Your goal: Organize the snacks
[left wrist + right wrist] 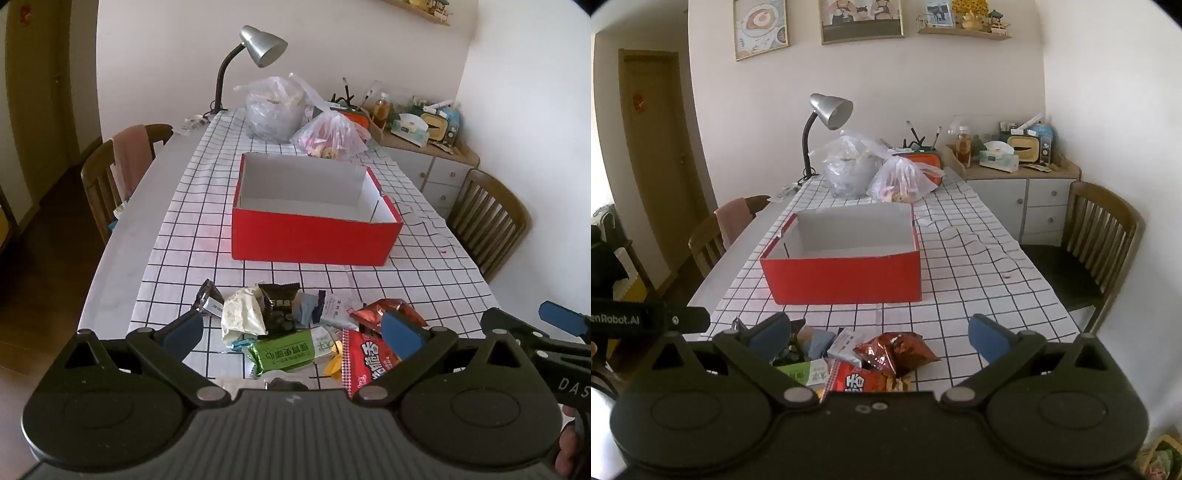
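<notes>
— Both grippers hang over the near edge of the table (122, 266), jaws spread as wide as they go, nothing between them. The left gripper (293, 332) is tilted down at the snack pile (295, 328); the right gripper (882, 338) is just beside it, over the same heap

— And the box?

— The red box (314, 236) stands open and empty farther up the checked cloth, well apart from the pile. No snack in it yet

— What would you grab first?

— My guess, the green packet (286, 350), on top and flat. These are light foil and plastic wrappers, soft, crinkly, probably slippery. Take one across its puffed middle, not by a sealed edge, or it may slide out

— The red crisp bag (369, 363)?

— Air-filled, I'd think, and the contents crush easily, so a gentle squeeze. The shiny brown-red pouch (895, 349) lies loose at the right of the heap, an easy reach for the right gripper

— Risk?

— Dragging a neighbour along; they overlap
</notes>
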Available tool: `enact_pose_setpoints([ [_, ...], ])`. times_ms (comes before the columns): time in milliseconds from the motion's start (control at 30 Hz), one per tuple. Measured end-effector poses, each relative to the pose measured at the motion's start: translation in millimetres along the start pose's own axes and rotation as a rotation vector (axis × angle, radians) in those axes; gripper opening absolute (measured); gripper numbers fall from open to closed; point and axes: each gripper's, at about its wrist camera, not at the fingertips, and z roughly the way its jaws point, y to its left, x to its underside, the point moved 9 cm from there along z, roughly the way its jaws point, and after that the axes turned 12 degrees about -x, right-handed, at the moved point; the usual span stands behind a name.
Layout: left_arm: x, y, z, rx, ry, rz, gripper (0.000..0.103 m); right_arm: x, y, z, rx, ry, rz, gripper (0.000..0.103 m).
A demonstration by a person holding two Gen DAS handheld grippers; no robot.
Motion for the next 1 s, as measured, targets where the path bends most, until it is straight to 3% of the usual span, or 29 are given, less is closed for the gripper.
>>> enact_pose_setpoints([
  [300,2,2,6,-0.040,0.007,0.020,0.103,-1,4,5,-0.012,0.004,-0.001,0.103],
  [800,0,0,4,-0.044,-0.013,0.040,0.103,-7,11,9,0.010,-0.012,-0.038,0.103],
  [1000,0,0,1,-0.046,-0.016,0.037,0.103,-7,18,10,-0.019,0.000,-0.061,0.103],
])
